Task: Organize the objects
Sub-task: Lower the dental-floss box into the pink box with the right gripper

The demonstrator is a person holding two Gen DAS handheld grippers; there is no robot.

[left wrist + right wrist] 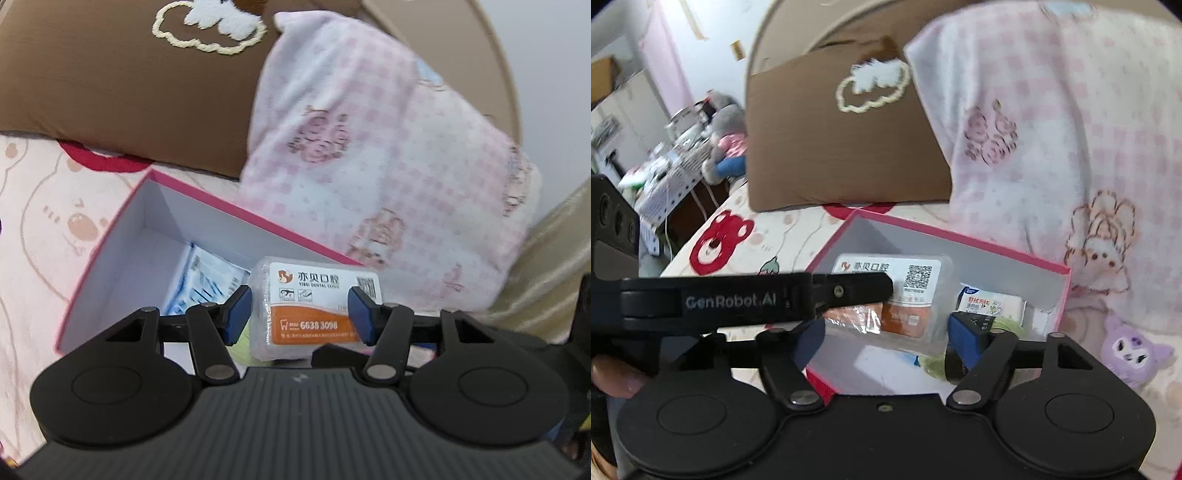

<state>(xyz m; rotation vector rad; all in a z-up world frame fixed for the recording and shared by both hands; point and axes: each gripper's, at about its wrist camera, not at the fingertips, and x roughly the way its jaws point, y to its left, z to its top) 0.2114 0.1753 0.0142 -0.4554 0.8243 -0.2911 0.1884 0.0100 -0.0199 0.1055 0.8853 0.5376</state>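
Floss-pick case (314,314), a clear plastic box with a white and orange dental-clinic label, sits between the blue pads of the left tool (300,314), whose jaws stand about half open and are closed on its two short ends. It hangs over the open pink box (236,210), toward that box's 4 o'clock corner in the left wrist view. Below it, at 9 o'clock from the case, a blue and white packet (199,284) already lies on the box floor.

In the right wrist view the right tool (886,332) stands partly open with nothing pressed between its pads; its right pad reaches into the box near a small tissue pack (991,304) and some green bands (936,365). The left tool's arm crosses in front at 9 o'clock.

Everything rests on a printed bed sheet (44,229), with a brown pillow (122,85) at 11 o'clock and a pink checked blanket (388,166) at 1 o'clock.

The risk, as I judge it: the smooth case could slip or twist in the grip and land on the rim, or the two tools could knock together over the narrow box.
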